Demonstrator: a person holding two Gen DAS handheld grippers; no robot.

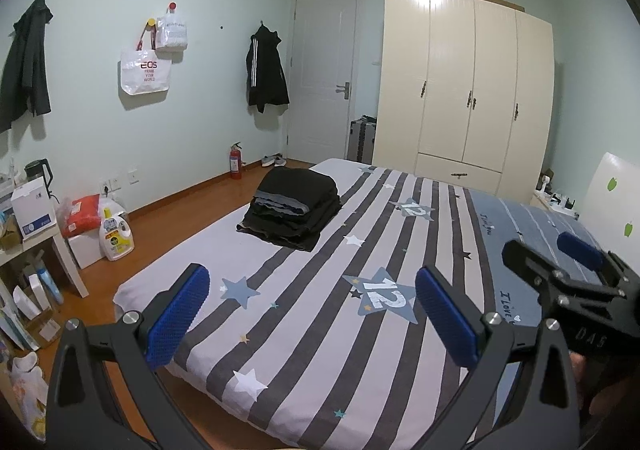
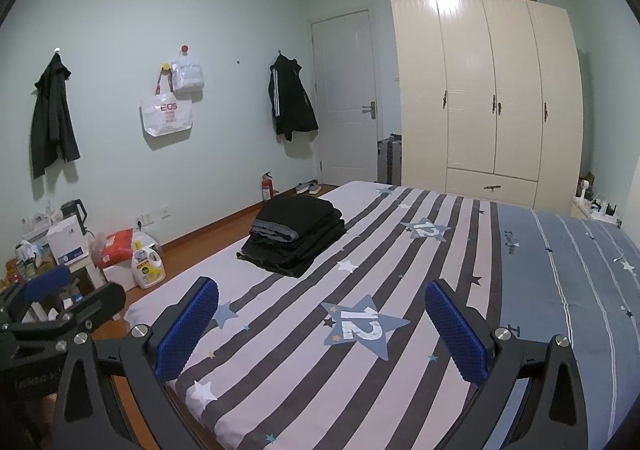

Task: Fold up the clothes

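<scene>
A stack of folded black and grey clothes (image 1: 292, 206) lies on the striped bed (image 1: 320, 330), toward its left side; it also shows in the right wrist view (image 2: 296, 234). My left gripper (image 1: 312, 314) is open and empty, held above the near end of the bed, well short of the stack. My right gripper (image 2: 320, 330) is open and empty, also above the near end of the bed. The right gripper shows at the right edge of the left wrist view (image 1: 576, 270); the left gripper shows at the left edge of the right wrist view (image 2: 60, 302).
A cream wardrobe (image 1: 468, 90) stands beyond the bed, with a white door (image 1: 324, 78) to its left. Jackets (image 1: 266, 70) and bags (image 1: 146, 70) hang on the left wall. A detergent jug (image 1: 116, 236), boxes and a small table (image 1: 40, 242) crowd the floor at left.
</scene>
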